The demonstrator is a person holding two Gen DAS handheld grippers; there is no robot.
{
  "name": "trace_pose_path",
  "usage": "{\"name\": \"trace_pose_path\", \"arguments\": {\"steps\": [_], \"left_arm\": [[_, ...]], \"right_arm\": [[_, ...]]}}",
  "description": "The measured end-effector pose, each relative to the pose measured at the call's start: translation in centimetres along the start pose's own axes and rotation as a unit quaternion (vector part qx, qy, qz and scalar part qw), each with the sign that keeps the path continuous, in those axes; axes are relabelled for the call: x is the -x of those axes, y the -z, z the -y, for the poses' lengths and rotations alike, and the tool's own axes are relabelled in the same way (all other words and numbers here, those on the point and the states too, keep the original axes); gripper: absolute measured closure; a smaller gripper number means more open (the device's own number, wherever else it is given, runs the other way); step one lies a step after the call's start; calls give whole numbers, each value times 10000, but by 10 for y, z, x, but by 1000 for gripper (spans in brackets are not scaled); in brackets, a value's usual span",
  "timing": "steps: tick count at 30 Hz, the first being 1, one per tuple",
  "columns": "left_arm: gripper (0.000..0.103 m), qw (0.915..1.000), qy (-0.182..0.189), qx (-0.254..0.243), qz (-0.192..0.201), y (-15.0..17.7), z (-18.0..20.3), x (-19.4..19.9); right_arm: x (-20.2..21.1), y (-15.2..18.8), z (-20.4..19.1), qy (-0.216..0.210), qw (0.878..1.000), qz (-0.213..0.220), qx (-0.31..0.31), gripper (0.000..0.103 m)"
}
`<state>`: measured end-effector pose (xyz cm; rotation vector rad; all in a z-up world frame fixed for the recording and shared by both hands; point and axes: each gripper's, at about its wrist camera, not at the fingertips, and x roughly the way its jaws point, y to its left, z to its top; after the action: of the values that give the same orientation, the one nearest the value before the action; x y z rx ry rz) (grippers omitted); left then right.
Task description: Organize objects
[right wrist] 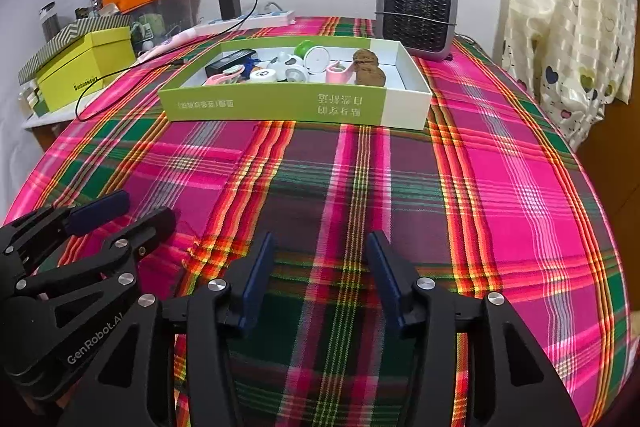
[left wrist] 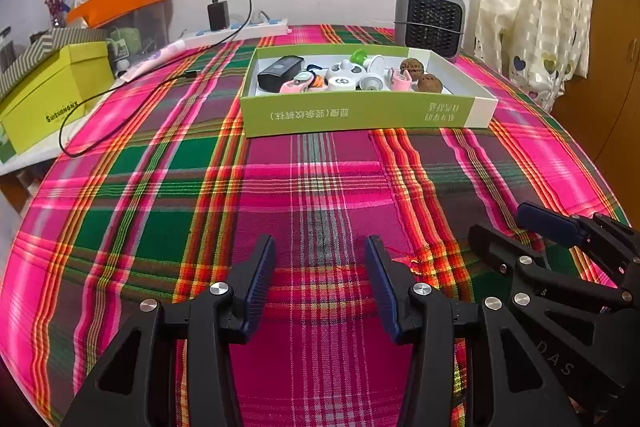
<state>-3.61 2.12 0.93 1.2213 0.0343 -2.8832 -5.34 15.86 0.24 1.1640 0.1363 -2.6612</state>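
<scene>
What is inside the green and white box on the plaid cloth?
The box holds a black case, two brown walnuts, pink pieces, a green cap and white round lids. The near wall hides the floor in front of them.

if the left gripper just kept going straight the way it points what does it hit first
Most likely the plaid tablecloth: the left gripper tilts downward with nothing between its open fingers. The green tray lies farther ahead, though depth is hard to judge.

grey heater [left wrist: 430, 17]; yellow box [left wrist: 52, 95]; black charger [left wrist: 218, 15]
</scene>
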Motion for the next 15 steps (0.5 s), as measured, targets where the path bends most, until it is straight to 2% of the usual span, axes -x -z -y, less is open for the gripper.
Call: {"name": "trace_pose_path", "arguments": {"steps": [15], "left_arm": [[58, 10000, 4, 0, -1, 0, 0, 0]], "right_arm": [[0, 0, 0, 0, 10000, 2, 0, 52]]}}
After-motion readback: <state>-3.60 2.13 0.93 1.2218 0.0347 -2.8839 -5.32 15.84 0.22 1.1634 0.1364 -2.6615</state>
